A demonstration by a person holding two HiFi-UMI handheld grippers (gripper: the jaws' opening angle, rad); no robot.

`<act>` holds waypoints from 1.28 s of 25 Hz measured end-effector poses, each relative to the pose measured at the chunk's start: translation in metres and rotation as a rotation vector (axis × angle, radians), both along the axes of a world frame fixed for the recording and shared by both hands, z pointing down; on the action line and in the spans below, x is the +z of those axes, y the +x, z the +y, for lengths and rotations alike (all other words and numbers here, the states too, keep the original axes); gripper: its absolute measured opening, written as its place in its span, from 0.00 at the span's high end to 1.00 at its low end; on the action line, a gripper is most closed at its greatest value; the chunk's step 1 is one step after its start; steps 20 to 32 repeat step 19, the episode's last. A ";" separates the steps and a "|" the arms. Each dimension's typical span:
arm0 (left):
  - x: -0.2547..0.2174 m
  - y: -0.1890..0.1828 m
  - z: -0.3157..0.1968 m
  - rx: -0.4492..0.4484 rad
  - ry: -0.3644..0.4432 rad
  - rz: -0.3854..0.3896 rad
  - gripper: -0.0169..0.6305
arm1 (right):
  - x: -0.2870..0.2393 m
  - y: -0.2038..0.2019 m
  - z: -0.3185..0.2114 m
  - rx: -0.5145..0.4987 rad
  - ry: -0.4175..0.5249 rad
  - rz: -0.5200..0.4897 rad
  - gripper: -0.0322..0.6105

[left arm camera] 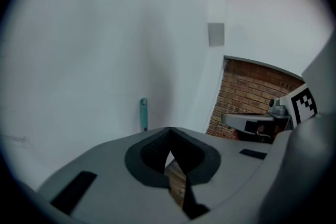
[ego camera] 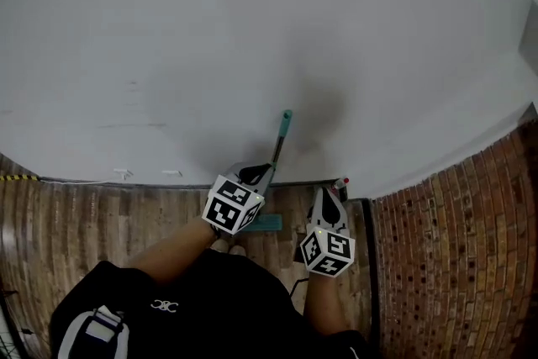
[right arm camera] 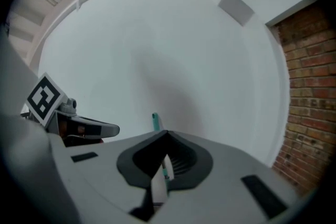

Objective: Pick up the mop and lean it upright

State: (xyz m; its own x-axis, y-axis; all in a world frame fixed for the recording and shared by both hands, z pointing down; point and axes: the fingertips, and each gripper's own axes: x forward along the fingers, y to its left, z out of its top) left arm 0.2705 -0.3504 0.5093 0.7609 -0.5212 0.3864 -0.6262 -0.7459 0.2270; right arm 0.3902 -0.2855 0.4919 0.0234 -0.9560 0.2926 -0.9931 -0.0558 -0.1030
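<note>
The mop stands upright against the white wall. Its teal grip (ego camera: 287, 120) is at the top and its teal head (ego camera: 267, 223) rests on the wood floor. My left gripper (ego camera: 255, 173) sits right beside the pole, low down, with its jaws together and nothing between them. In the left gripper view (left arm camera: 170, 131) the mop's grip (left arm camera: 143, 113) rises just left of the tips. My right gripper (ego camera: 329, 196) hangs to the right of the mop, shut and empty. In the right gripper view (right arm camera: 167, 135) the mop's grip (right arm camera: 155, 122) stands beyond the closed tips.
A brick wall (ego camera: 454, 248) meets the white wall (ego camera: 252, 29) at the right corner. Wood flooring (ego camera: 126, 223) runs along the wall's base. A small red-topped item (ego camera: 342, 181) sits by the skirting. A grey plate (left arm camera: 216, 34) is fixed high on the wall.
</note>
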 end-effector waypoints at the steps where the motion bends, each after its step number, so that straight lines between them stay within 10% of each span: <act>1: 0.000 0.004 0.002 0.013 -0.001 0.000 0.98 | 0.001 0.003 0.005 0.015 -0.004 0.000 0.93; 32: -0.002 0.039 0.032 0.110 0.008 -0.013 0.98 | 0.010 0.021 0.045 0.078 -0.030 0.009 0.93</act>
